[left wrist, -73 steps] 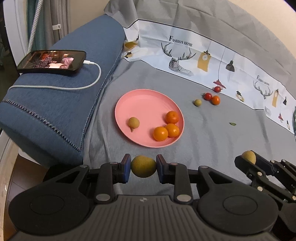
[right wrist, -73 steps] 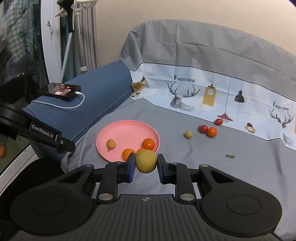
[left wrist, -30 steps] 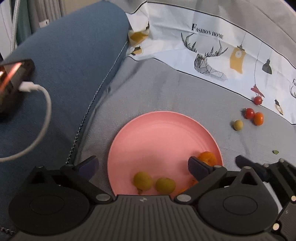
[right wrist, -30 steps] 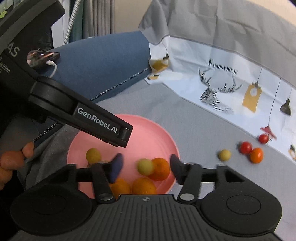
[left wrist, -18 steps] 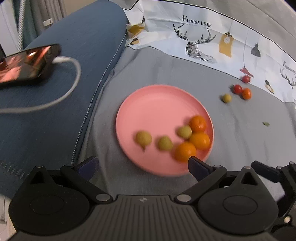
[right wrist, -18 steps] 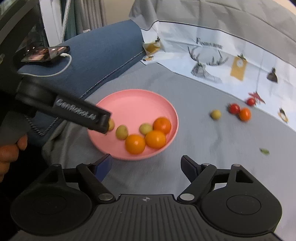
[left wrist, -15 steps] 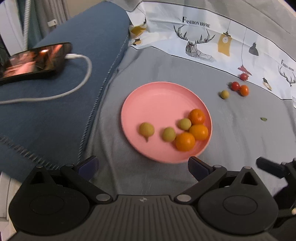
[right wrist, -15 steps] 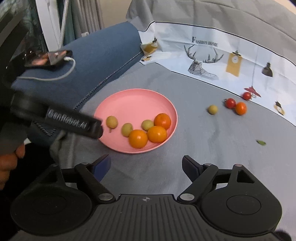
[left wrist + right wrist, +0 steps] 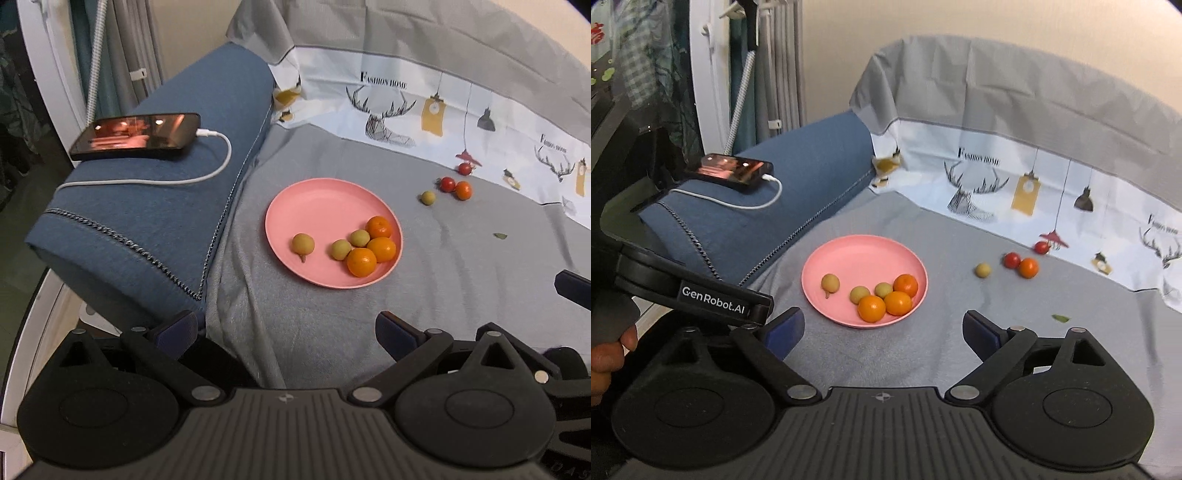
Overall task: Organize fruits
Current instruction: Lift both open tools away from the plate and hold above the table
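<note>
A pink plate (image 9: pixel 314 206) (image 9: pixel 857 254) lies on the grey cloth. It holds three yellow-green fruits (image 9: pixel 341 249) (image 9: pixel 859 294) and three oranges (image 9: pixel 361 262) (image 9: pixel 871 308). Farther right on the cloth lie a loose yellow-green fruit (image 9: pixel 428 197) (image 9: pixel 982 270), two red tomatoes (image 9: pixel 447 184) (image 9: pixel 1012 260) and a small orange one (image 9: pixel 463 190) (image 9: pixel 1028 267). My left gripper (image 9: pixel 288 328) hangs open and empty, back from the plate's near rim. My right gripper (image 9: pixel 882 326) is still opening, with nothing between its fingers.
A blue cushion (image 9: pixel 166 206) rises left of the plate, carrying a lit phone (image 9: pixel 136 136) on a white cable (image 9: pixel 147 181). A green leaf (image 9: pixel 500 235) lies on the cloth at the right. A printed sheet (image 9: pixel 1015 184) forms the back wall. A hand (image 9: pixel 605 354) grips the left tool.
Both grippers have drawn back and risen away from the plate. The right jaws have spread wider. The two yellow-green fruits they carried earlier now lie on the plate.
</note>
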Available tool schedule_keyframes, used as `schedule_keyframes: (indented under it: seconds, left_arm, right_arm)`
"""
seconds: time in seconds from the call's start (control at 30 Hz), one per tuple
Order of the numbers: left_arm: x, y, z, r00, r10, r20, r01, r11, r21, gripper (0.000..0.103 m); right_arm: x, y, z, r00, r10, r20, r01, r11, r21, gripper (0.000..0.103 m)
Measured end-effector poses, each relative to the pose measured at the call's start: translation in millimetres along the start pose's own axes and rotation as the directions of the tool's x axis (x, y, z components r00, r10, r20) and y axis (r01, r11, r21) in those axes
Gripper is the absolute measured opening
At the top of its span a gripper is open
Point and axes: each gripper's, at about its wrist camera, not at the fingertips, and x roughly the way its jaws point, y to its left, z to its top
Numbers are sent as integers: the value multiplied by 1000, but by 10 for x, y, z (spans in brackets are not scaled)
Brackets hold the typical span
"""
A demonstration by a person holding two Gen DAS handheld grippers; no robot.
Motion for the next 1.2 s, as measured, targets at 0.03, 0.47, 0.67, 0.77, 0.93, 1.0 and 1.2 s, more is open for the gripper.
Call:
schedule_keyframes:
  seconds: [0.03,0.47,0.67,0.77,0.93,1.0,1.2]
  left_arm:
    - [-47,0,-23,1000,0,6,0,1000,-2,103]
    - [-570,-53,-224,994,-16,105,15,1000,11,103]
    - [-708,-36,-266,991,-16,132,15,1000,10,103]
    - [-753,-25,-289,990,-16,143,16,1000,3,103]
    - [-788,-32,-295,988,-17,154,17,1000,6,103]
    - [-782,-43,-295,988,-19,152,17,1000,10,103]
    - [-758,-51,-301,989,-12,146,9,1000,16,103]
  right_arm:
    - [-52,14,-11,1000,-3,8,3,1000,-1,94]
    - [-594,106,-128,992,-33,118,34,999,-5,96]
    - [-714,160,-154,989,-34,146,36,999,-10,97]
    - [-764,175,-164,987,-35,157,38,999,-14,97]
    - [-811,150,-188,986,-41,162,43,999,-7,97]
    - [-815,153,-198,986,-44,161,44,999,0,97]
    - [-778,142,-210,988,-40,150,38,999,18,97]
